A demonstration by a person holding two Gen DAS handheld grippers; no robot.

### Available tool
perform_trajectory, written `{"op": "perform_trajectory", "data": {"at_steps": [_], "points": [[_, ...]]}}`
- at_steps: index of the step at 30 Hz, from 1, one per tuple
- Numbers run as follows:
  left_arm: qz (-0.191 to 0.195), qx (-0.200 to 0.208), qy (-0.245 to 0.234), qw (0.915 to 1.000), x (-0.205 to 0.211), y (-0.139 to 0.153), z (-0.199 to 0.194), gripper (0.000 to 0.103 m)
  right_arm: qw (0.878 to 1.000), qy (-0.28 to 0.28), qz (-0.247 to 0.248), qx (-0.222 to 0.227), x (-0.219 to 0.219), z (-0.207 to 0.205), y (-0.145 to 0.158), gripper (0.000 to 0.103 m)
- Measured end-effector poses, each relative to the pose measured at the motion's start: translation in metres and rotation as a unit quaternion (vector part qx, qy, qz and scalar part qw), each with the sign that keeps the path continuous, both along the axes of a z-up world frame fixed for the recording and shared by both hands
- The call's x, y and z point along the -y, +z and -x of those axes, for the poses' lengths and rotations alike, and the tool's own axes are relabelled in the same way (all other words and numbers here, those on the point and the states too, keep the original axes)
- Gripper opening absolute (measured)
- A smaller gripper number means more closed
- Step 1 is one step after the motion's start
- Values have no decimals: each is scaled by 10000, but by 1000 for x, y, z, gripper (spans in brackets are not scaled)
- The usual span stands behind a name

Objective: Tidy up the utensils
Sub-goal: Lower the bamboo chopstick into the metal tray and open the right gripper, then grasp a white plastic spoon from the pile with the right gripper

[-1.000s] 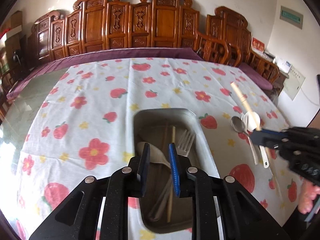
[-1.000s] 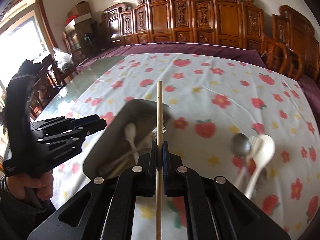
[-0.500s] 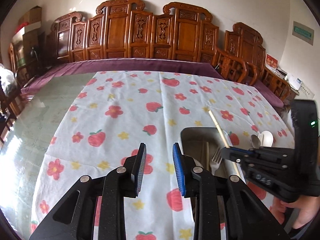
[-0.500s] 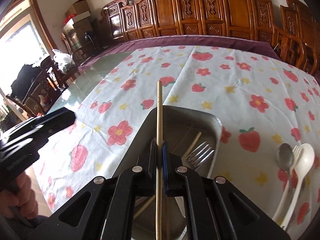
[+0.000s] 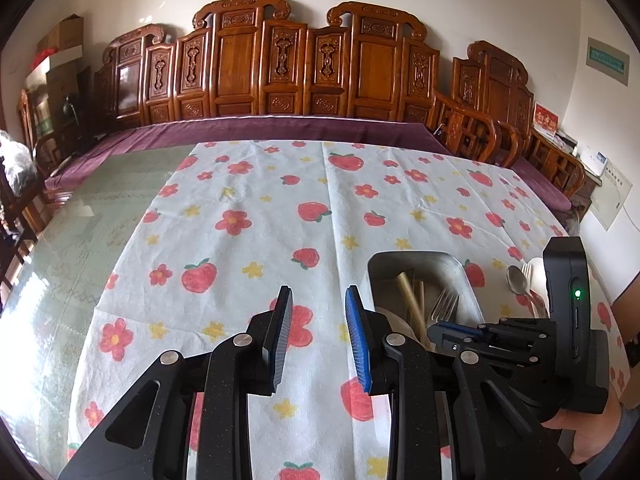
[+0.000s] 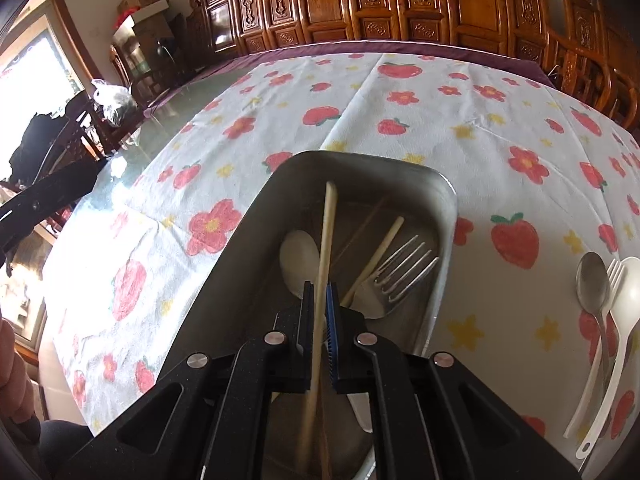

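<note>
The right gripper (image 6: 319, 304) is clenching a chopstick (image 6: 325, 248) low over the tray (image 6: 446, 216) while the left gripper (image 5: 316, 332) is opening empty beside it, so releasing at this tilt is risking the chopstick propping on the rim or spoon (image 6: 298, 260).

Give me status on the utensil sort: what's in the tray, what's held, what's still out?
Done: metal tray already holds a fork, a white spoon and a chopstick. In hand: right gripper shut on another chopstick over the tray. Left: metal spoon, white fork and white spoon on the tablecloth.
</note>
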State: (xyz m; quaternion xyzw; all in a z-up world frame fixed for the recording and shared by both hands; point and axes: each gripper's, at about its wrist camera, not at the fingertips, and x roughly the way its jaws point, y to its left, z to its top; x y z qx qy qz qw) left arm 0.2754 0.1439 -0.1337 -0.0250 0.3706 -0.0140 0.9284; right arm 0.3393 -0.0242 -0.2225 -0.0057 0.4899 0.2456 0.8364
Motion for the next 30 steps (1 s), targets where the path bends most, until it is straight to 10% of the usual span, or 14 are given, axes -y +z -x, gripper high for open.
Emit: {"op": "perform_trajectory", "data": {"at_steps": [15,30], "points": [[91,-37,-618,9980,67,-5,-1,36,9952,-436,320,812,112,45,45,21],[262,-212,-1300,9909,155,-31,-4,64,9842,-1534,836,272,230,16,-12,25]]}}
